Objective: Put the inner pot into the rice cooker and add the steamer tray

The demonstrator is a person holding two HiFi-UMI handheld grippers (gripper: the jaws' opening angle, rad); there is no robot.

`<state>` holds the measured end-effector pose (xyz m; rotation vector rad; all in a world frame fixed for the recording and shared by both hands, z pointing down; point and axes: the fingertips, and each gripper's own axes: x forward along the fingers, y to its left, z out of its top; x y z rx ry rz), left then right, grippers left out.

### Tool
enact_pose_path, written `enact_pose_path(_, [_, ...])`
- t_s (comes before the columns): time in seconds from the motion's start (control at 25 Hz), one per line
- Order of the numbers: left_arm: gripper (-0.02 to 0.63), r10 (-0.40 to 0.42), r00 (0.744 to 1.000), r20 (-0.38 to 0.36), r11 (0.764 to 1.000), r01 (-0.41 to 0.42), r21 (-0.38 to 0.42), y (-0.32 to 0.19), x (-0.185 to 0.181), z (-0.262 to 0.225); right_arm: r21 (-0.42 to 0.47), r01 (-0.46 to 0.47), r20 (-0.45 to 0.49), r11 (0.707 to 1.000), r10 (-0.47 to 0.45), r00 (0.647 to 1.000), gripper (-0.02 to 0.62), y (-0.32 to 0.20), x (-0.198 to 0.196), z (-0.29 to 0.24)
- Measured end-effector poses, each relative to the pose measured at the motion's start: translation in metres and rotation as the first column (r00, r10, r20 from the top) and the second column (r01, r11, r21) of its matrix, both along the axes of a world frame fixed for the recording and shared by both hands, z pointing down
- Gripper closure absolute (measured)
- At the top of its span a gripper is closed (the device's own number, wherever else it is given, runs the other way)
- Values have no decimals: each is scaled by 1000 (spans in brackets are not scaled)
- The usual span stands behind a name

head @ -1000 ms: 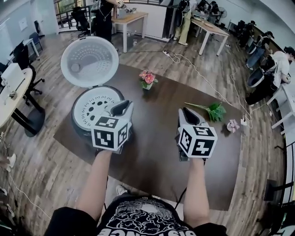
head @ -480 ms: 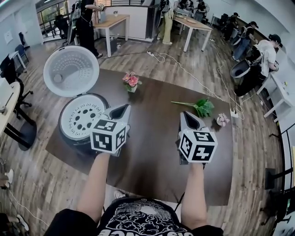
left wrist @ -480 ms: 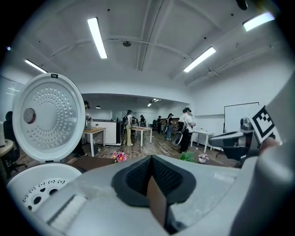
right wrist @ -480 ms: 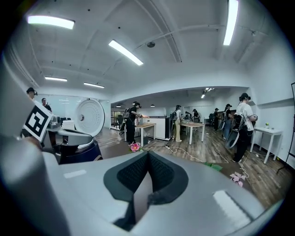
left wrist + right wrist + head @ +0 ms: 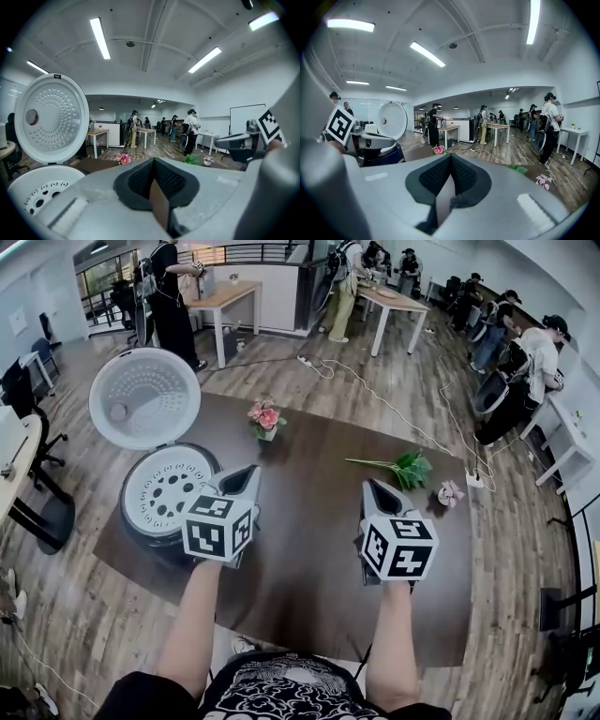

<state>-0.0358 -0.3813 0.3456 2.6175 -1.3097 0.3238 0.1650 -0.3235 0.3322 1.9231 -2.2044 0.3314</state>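
Head view: your left tongs (image 5: pixel 246 476) and right tongs (image 5: pixel 375 491) closed, empty; rice cooker (image 5: pixel 145 542) sits just left of the left pair.

A grey-brown wood-plank floor (image 5: pixel 309 371) surrounds the dark brown rectangular worktop (image 5: pixel 319 521). A light wooden table on white legs (image 5: pixel 223 298) stands at the upper left of the head view, and a second such table (image 5: pixel 398 300) at upper right. Long white strip lights (image 5: pixel 100 37) run along the white ceiling (image 5: pixel 154 70). A framed whiteboard (image 5: pixel 241 117) hangs on the right wall.
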Motion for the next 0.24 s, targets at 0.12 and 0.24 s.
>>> enact_pose_path(0.12, [601, 0, 1000, 0, 1000, 0, 0, -1, 1, 1, 1, 4, 0, 1000, -4, 1000, 597, -1, 0, 1])
enact_pose_path(0.24, [601, 1, 1000, 0, 1000, -1, 3, -1, 3, 1, 5, 8, -1, 1000, -8, 1000, 597, -2, 0, 1])
